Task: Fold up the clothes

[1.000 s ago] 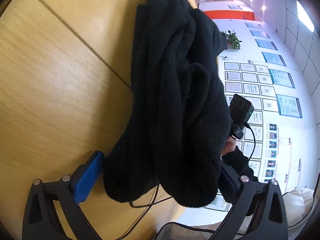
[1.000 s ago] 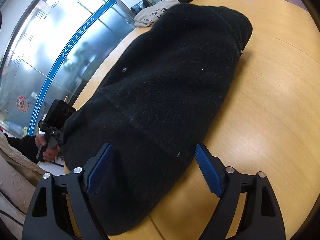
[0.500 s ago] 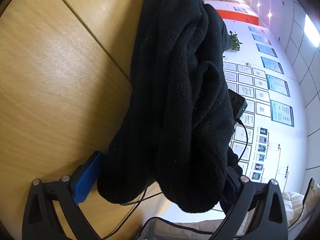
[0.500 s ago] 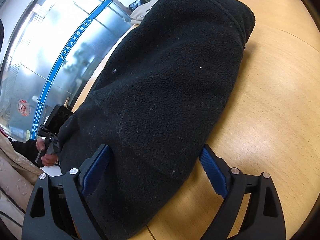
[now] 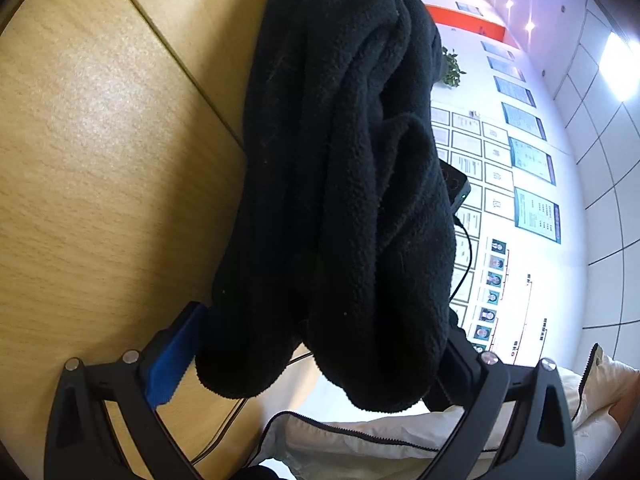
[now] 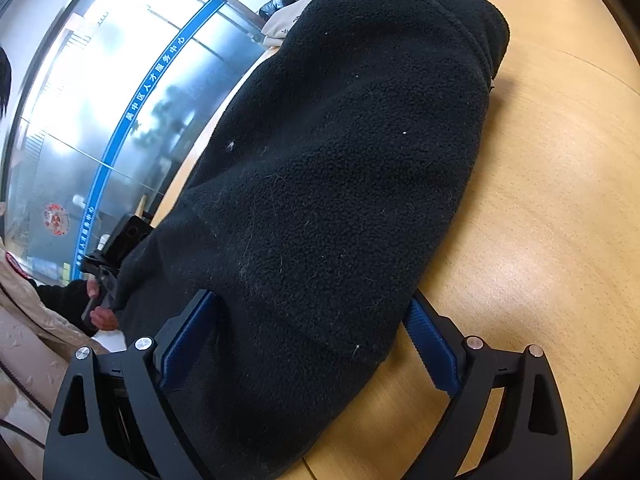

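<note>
While both jaws gape around it, black fleece lengthwise away along table

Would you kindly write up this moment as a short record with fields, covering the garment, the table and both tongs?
garment: black fleece, bunched in thick folds, lying on the table, its near end hanging past the edge
table: light wood, seam lines visible
left tongs: open, fingers either side of the fleece's hanging end
right tongs: open, fingers either side of the fleece's near end
grip: neither pair visibly clamped on fabric
background: glass wall with blue stripe; framed notices on a white wall
</note>
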Motion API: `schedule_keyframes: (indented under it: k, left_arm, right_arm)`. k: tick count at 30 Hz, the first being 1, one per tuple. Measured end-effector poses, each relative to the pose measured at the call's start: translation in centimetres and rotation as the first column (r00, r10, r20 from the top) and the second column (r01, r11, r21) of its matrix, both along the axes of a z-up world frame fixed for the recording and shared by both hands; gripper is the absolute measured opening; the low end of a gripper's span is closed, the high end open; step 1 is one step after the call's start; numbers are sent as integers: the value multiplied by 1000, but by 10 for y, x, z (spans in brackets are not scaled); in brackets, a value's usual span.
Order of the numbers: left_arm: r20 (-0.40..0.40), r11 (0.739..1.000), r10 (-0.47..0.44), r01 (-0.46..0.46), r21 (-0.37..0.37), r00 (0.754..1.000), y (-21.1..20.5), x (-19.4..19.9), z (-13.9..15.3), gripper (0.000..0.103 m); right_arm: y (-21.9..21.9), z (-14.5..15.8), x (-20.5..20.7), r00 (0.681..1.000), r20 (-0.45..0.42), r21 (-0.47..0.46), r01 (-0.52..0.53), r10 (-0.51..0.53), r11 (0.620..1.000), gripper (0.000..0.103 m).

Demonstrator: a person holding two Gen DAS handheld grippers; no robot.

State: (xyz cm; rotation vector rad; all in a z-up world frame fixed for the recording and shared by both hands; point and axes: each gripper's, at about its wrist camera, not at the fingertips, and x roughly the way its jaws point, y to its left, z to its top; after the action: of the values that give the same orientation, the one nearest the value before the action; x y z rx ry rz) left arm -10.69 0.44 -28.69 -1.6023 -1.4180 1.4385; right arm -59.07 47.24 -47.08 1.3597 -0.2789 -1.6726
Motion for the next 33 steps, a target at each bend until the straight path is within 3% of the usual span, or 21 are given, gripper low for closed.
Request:
schedule_keyframes:
  k: [4,10,16,24,27,33]
  left_arm:
    - [2,999,-23,23,-39,1000,13,2,4,103]
    - [-1,1000,-15,15,-13,1000,22,8,3,103]
    - [0,1000,-13,13,12,1000,32,13,2,103]
    - [87,995,-43,51,-91,995,79,5,2,103]
    - [92,995,-15,24,-98,996,97,7,3,103]
    - [74,992,87,-80,-97,993,127,13,5,103]
  right_arm:
    - [9,-2,0,998,64,-48,13,-9,999,96]
    - [22,-4,-7,981,192,-153,64,-33,986,103]
    - [18,-5,-15,966,257,-129,58,-23,990,103]
    - [-22,-15,-17,977,212,79,-19,2,997,103]
    - [-38,-20,-16,981,191,154,-50,20,987,103]
    - [-55,-13,-3,998,66,285,-10,-9,959,100]
